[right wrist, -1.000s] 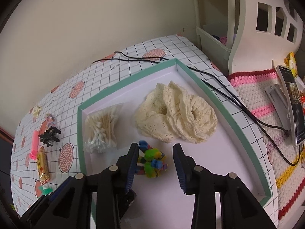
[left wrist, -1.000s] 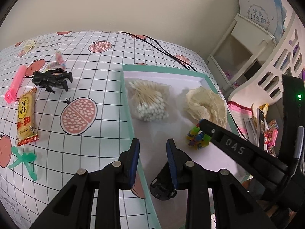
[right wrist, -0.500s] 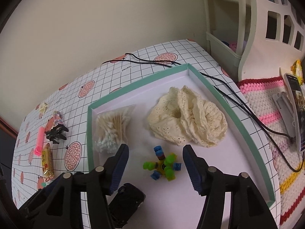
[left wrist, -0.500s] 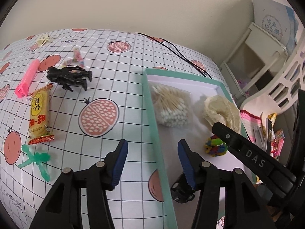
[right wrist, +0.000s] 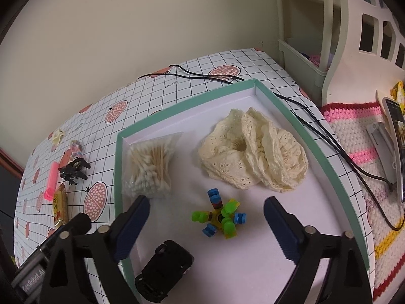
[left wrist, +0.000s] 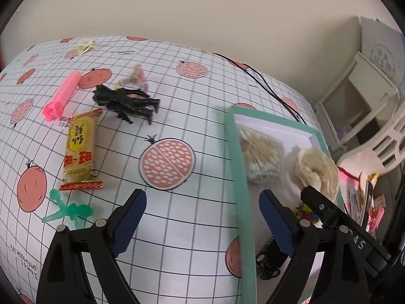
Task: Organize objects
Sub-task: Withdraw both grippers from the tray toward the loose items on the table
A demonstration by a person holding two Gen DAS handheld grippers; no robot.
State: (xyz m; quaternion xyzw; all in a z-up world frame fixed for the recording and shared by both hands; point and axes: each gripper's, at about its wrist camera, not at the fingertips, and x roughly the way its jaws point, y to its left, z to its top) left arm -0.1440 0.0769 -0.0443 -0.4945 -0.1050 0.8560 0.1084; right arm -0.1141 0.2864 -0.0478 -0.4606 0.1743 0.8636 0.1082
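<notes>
A teal-rimmed white tray (right wrist: 298,119) (left wrist: 236,152) holds a bag of cotton swabs (right wrist: 149,167) (left wrist: 260,159), a cream lace scrunchie (right wrist: 255,152) (left wrist: 316,169), a colourful block toy (right wrist: 220,215) (left wrist: 305,211) and a black toy car (right wrist: 164,271) (left wrist: 268,261). Left of the tray lie a yellow snack bar (left wrist: 79,147), black toy figures (left wrist: 126,102), a pink clip (left wrist: 62,96), a green figure (left wrist: 68,211) and a pastel bead string (left wrist: 134,77). My left gripper (left wrist: 202,220) hangs open over the tray's left rim. My right gripper (right wrist: 206,230) is open above the block toy, holding nothing.
A black cable (right wrist: 303,116) runs along the tray's far side. A white shelf unit (right wrist: 354,38) stands at the right, with a crocheted mat (right wrist: 359,136) and a phone (right wrist: 397,136) below it. A crumpled wrapper (left wrist: 84,45) lies at the table's far edge.
Both grippers opened wide and pulled back. The right one let go of the block toy, which now lies in the tray; the left one left the black car and swung left.
</notes>
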